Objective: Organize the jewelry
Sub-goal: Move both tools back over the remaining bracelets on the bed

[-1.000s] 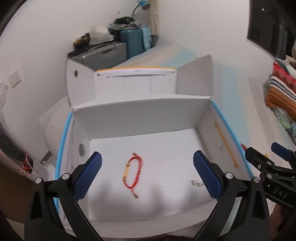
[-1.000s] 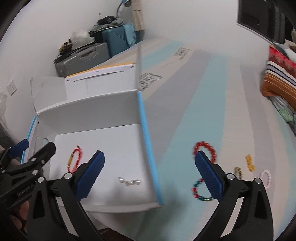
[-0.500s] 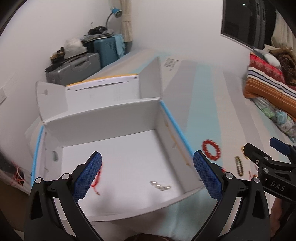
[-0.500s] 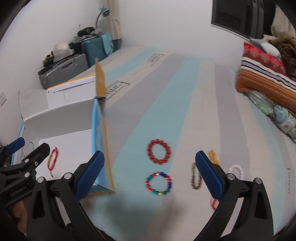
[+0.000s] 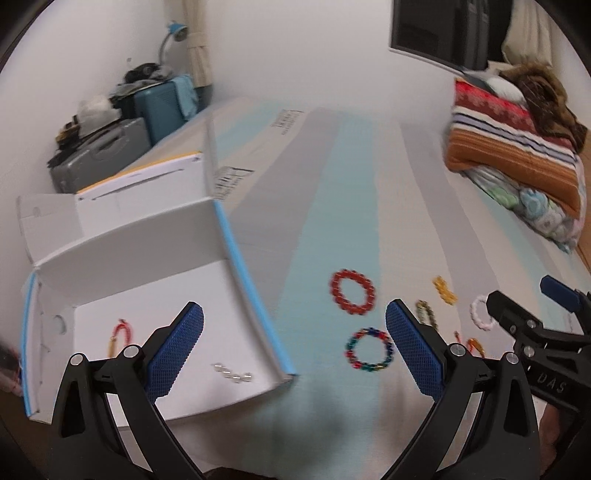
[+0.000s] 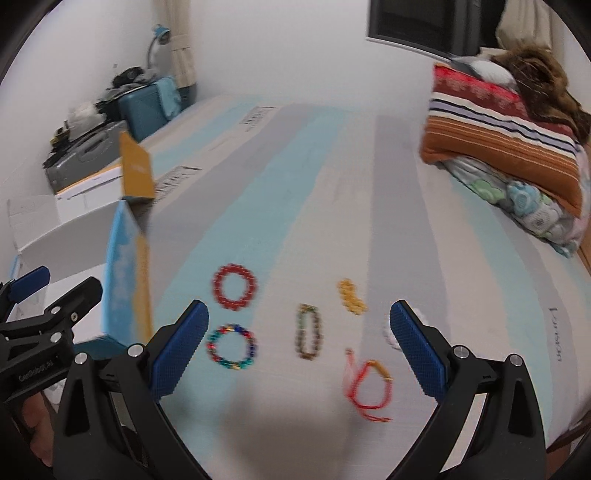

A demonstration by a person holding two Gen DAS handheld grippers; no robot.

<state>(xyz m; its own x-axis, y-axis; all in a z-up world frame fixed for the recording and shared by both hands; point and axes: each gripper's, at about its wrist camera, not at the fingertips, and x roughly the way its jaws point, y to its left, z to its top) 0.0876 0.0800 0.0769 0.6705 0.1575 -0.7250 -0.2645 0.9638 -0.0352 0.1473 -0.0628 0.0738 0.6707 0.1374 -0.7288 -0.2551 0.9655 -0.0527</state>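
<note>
An open white box (image 5: pixel 155 280) with blue edges lies on the striped mattress, holding a red cord bracelet (image 5: pixel 120 332) and a short string of clear beads (image 5: pixel 232 372). Right of the box lie a red bead bracelet (image 6: pixel 234 286), a multicoloured bead bracelet (image 6: pixel 231 347), a brown-green bracelet (image 6: pixel 308 331), a yellow bracelet (image 6: pixel 351 296), a pale pink bracelet (image 5: pixel 480 312) and a red cord bracelet (image 6: pixel 367 384). My left gripper (image 5: pixel 293 350) is open over the box's right edge. My right gripper (image 6: pixel 299 350) hangs open above the loose bracelets, holding nothing.
Folded striped blankets (image 6: pixel 509 147) are piled at the right. Suitcases (image 5: pixel 147 122) with clutter stand at the far left wall. A dark screen (image 6: pixel 424 22) hangs on the back wall. The mattress edge runs along the right, with floor beyond it.
Both grippers have swung to the right, away from the box interior and over the loose bracelets on the mattress. Both stayed open and empty.
</note>
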